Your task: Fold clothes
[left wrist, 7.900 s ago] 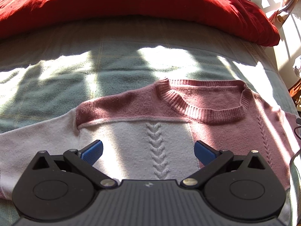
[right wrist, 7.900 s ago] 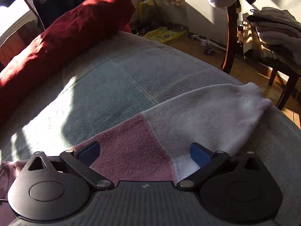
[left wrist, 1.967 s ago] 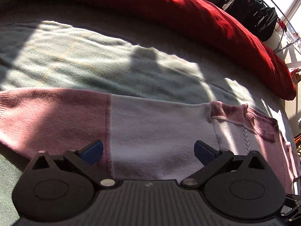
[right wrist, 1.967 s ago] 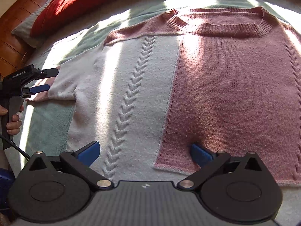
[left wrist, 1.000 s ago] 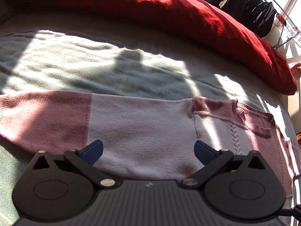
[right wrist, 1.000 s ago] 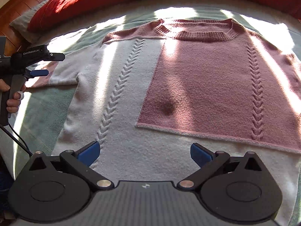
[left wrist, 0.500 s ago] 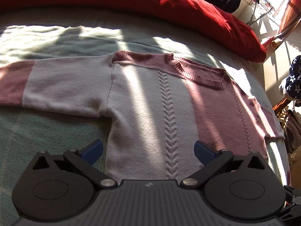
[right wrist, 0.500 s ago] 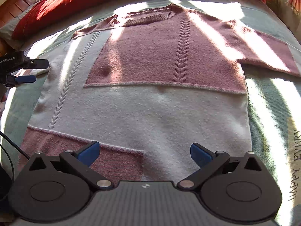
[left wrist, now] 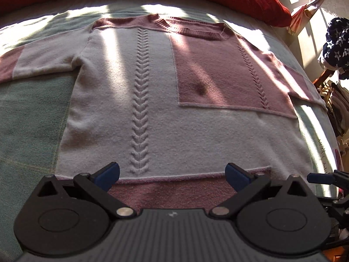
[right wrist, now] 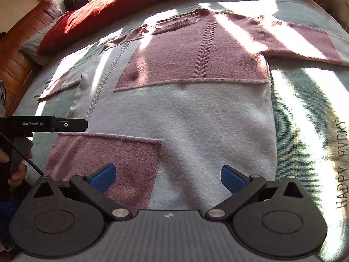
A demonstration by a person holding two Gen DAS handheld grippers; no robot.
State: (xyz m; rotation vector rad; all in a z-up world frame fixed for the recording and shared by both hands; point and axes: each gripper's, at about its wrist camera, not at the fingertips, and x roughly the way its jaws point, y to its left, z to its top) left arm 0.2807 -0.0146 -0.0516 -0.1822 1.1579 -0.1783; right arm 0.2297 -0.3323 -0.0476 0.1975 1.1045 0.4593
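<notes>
Lying flat and face-up on the pale green bed blanket (left wrist: pixel 32 113), just ahead of both sets of jaws: pink-and-white colour-block knitted sweater (left wrist: pixel 196 131), sleeves spreading out sideways, collar pointing toward the long red pillow (right wrist: pixel 122 6). Hovering over the hem, left gripper (left wrist: pixel 172 174), jaws gaping wide, gripping nothing. Hovering near the hem likewise, right gripper (right wrist: pixel 168 175), jaws spreading wide, holding nothing.

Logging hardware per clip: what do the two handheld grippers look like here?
Both look alike: the left gripper and right gripper each have a ribbed dark-grey body, two round black discs, black linkage arms with silver pivots and blue finger pads. From the right wrist view, the left one's black side reads "GenRobot.AI" and trails a thin black cable.
</notes>
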